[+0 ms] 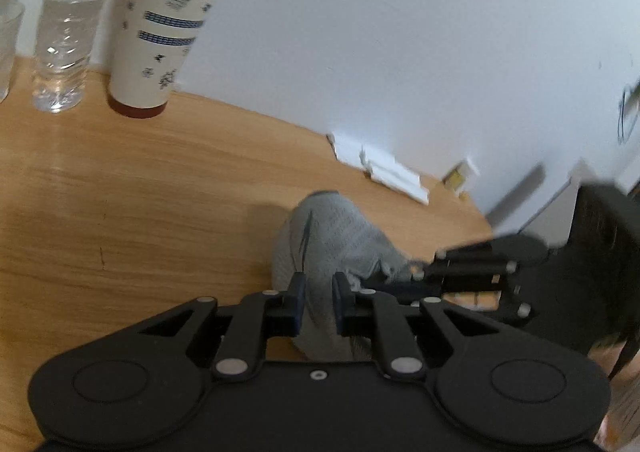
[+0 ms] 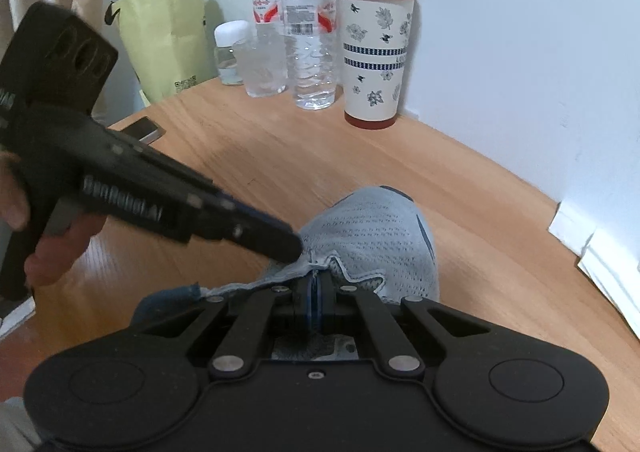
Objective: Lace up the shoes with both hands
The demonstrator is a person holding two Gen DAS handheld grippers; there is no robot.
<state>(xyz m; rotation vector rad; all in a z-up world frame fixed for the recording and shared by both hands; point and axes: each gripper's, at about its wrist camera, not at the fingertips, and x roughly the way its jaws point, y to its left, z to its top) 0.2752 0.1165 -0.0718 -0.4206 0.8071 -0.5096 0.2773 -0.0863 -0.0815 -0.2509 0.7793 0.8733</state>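
Observation:
A light grey knit shoe [image 1: 332, 236] [image 2: 376, 228] lies on the wooden table [image 2: 280, 156], toe pointing away. My left gripper [image 1: 319, 290] has its jaws nearly together, with the shoe's grey fabric between the pads. In the right wrist view the left gripper [image 2: 290, 248] comes in from the left, its tip on the edge of the lacing flap. My right gripper [image 2: 315, 284] is shut, the pads pinching a thin fold at the same flap edge. In the left wrist view the right gripper [image 1: 380, 276] reaches in from the right. No lace can be made out.
A white flowered tumbler with a red lid [image 2: 376, 52] [image 1: 168, 24] and clear water bottles [image 2: 308, 36] [image 1: 68, 20] stand at the back by the wall. A green bag [image 2: 168, 36] and a phone [image 2: 144, 130] are at the left, white papers [image 2: 600, 244] at the right. A hand [image 2: 52, 248] holds the left gripper.

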